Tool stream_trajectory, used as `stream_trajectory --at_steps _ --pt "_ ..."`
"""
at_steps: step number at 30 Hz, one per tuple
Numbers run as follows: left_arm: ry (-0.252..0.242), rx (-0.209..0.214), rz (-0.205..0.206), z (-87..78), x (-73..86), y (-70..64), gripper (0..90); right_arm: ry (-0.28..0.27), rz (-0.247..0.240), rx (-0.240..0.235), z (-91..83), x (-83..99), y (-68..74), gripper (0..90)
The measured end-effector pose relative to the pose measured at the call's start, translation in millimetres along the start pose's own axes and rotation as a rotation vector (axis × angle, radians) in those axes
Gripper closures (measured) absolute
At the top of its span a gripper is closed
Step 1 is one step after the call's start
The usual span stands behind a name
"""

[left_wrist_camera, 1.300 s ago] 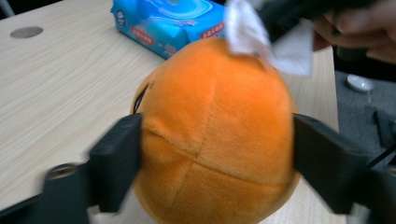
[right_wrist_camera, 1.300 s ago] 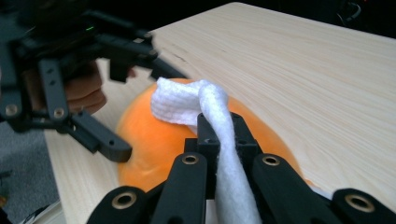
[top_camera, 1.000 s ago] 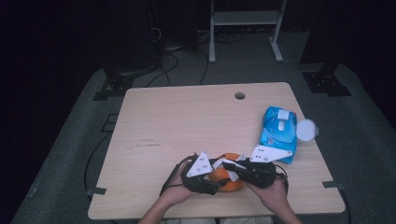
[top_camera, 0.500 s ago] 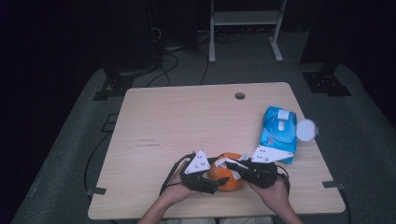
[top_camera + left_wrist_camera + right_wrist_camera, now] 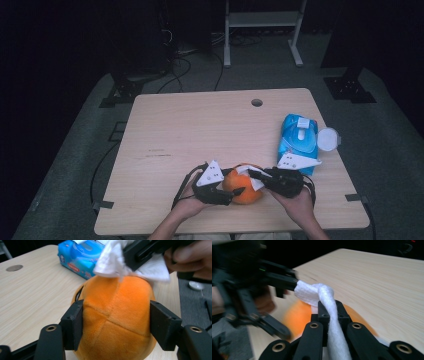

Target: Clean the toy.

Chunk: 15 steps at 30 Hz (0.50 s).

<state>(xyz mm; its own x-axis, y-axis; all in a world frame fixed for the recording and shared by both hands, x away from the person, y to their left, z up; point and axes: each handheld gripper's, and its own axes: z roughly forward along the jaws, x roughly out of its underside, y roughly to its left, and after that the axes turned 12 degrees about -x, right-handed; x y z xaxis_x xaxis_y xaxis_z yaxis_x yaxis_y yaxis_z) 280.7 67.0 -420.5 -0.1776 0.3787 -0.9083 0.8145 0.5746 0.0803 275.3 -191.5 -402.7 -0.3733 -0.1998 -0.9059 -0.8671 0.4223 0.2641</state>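
Observation:
An orange plush ball (image 5: pixel 243 186) (image 5: pixel 117 320) (image 5: pixel 299 316) rests near the table's front edge. My left gripper (image 5: pixel 227 192) (image 5: pixel 116 326) is shut on it, one jaw on each side. Held in my right gripper (image 5: pixel 252 176) (image 5: pixel 328 310), which is shut on it, is a white wipe (image 5: pixel 251 178) (image 5: pixel 117 261) (image 5: pixel 325 302). The wipe lies against the top of the ball. In the left gripper view the right gripper reaches in from the upper right.
A blue pack of wet wipes (image 5: pixel 298 140) (image 5: pixel 80 256) lies at the table's right side, with a round white lid (image 5: pixel 328 138) beside it. A cable hole (image 5: pixel 257 102) sits near the far edge of the wooden table (image 5: pixel 200 130).
The wipe and my right gripper have shifted slightly over the ball's top. The left gripper keeps its hold on the ball in much the same place.

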Motion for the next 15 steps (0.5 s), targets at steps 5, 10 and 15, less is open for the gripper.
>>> stream_trajectory --at_steps 5,10,15 --pt "-0.011 0.005 -0.044 -3.8 0.1 6.5 37.4 0.010 0.047 0.076 -9.2 12.0 -20.5 86.1" --pt "-0.022 -0.016 -0.043 -11.0 -7.2 8.0 37.8 -0.039 0.047 -0.003 -7.3 3.0 -8.2 86.1" --pt "-0.013 -0.037 -0.031 -11.6 -6.9 6.0 38.0 -0.025 -0.022 -0.043 2.4 -6.0 9.3 86.1"
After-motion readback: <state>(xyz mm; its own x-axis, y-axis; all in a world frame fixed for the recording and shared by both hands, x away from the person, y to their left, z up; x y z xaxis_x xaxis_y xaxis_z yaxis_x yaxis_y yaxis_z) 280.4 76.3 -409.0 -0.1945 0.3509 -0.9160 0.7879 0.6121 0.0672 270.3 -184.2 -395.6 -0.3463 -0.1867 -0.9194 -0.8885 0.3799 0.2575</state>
